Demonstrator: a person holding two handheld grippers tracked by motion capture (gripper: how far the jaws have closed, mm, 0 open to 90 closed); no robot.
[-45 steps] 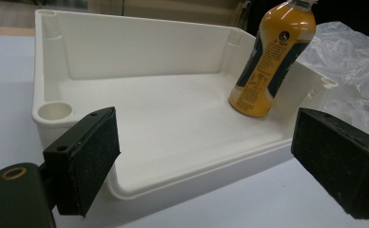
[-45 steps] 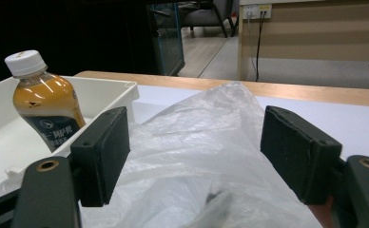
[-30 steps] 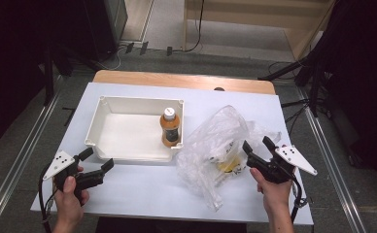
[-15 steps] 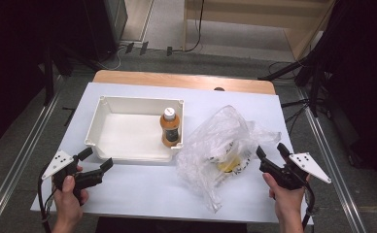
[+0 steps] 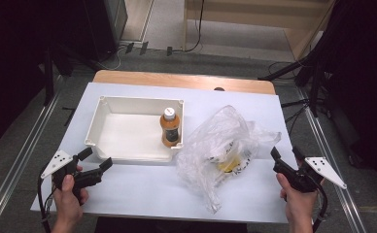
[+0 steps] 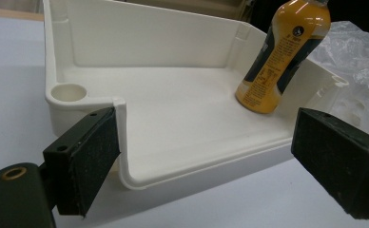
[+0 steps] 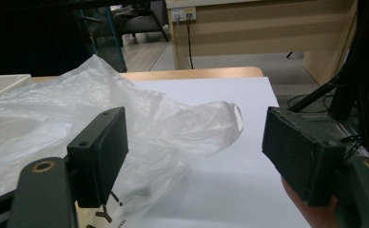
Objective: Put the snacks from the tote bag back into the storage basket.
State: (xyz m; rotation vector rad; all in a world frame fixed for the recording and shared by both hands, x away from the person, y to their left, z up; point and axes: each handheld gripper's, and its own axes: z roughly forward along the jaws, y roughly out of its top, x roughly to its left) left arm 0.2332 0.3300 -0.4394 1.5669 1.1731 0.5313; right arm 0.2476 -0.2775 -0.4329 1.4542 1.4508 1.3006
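Note:
A white plastic bin [image 5: 128, 138] stands on the white table, with an upright orange drink bottle [image 5: 170, 127] in its near right corner. My left gripper [image 5: 97, 159] is open just off the bin's near left corner [image 6: 118, 107]; the bottle [image 6: 280, 52] shows beyond its jaws. To the right of the bin lies a crumpled clear plastic bag [image 5: 223, 145] holding something yellow. My right gripper [image 5: 286, 156] is open at the table's right edge, a little clear of the bag [image 7: 125, 114], whose loop handle [image 7: 220, 121] lies between the jaws' line of sight.
The white table top [image 5: 143, 184] ends in a wooden strip [image 5: 181, 80] at the far side. Metal rails [image 5: 16, 165] run along the floor on both sides. A wooden desk [image 7: 258, 28] and cables stand beyond the table.
My right gripper has drawn back to the right and toward the near edge, away from the bag. The left gripper has stayed by the bin's corner.

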